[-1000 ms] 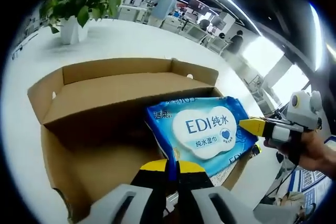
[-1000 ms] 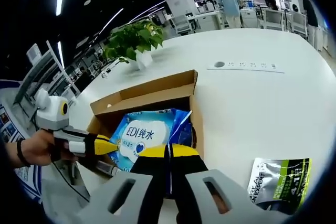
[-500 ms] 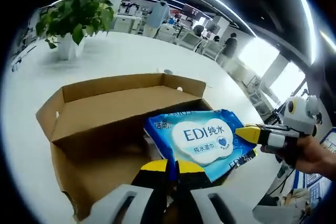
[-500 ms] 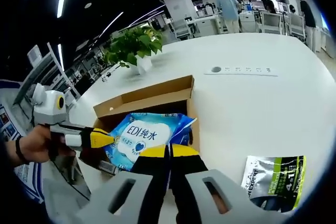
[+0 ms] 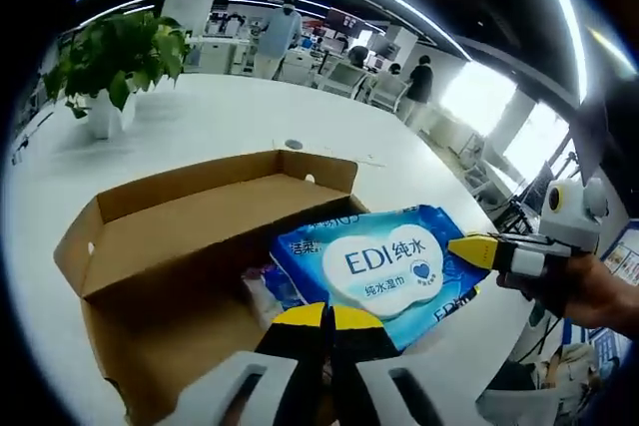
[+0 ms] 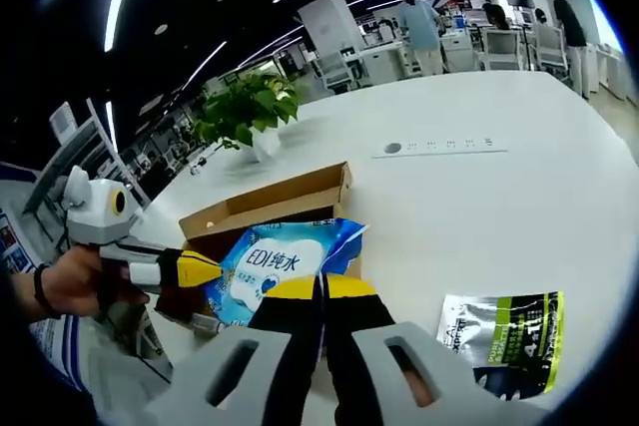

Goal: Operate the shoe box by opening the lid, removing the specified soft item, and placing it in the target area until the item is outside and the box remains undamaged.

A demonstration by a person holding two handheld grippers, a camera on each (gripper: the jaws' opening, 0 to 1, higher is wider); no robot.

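Wipes pack [image 5: 384, 264] above open box [image 5: 190, 236], plant [image 5: 115, 52] behind, foil pouch [image 6: 504, 331] nearby

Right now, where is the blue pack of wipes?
In both views the blue wipes pack is held between both grippers' fingers, just above the open cardboard box, on the box's side away from the potted plant.
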